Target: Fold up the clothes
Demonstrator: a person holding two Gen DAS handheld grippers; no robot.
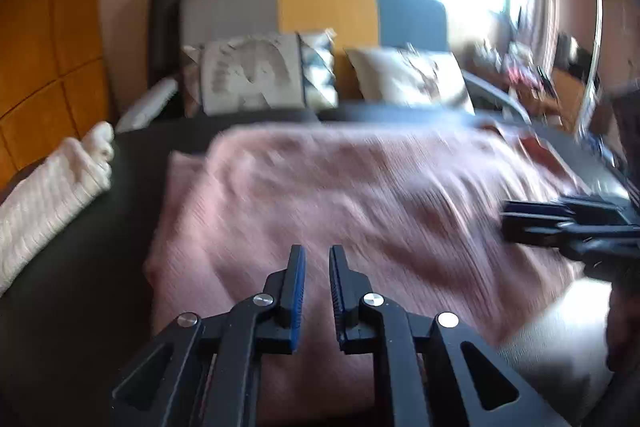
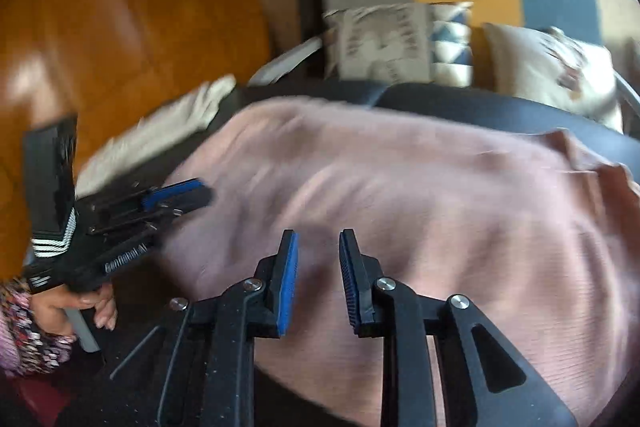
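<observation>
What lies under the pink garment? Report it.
The pink garment rests on a dark surface, visible around its edges. A white item shows at its near right edge. Anything beneath its middle is covered.

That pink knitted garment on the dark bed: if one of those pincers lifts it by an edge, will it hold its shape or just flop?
The pink knitted garment would probably flop: it lies in soft wrinkles. Its ribbed knit should grip the left gripper pads rather than slip. It probably drags along the dark bed when pushed.
</observation>
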